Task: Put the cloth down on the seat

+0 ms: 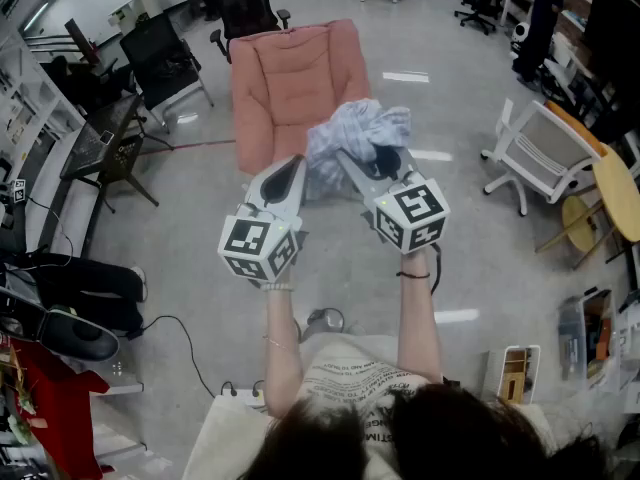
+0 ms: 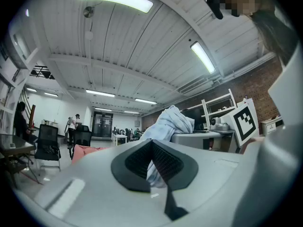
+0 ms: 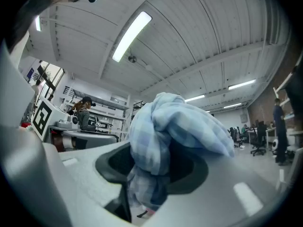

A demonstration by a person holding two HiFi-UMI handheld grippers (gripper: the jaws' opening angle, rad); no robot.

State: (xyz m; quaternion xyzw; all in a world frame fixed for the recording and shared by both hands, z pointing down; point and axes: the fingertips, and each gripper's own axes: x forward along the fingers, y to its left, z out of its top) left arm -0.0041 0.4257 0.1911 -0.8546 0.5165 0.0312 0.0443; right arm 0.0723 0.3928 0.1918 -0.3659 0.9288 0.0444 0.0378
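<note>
Holding the light-blue checked cloth up at frame centre, overlapping the lower right corner of the pink armchair in the head view. Pinching a thick bunch of it in the right gripper, fabric mounding above the pads and spilling below them. Nipping a thin strip of its left edge in the left gripper, pads pressing almost together. Pointing both grippers side by side toward the armchair, cloth hanging from their tips.

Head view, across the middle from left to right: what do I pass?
From the left: black table → left hand-held gripper → cloth → white chair → round table.
</note>
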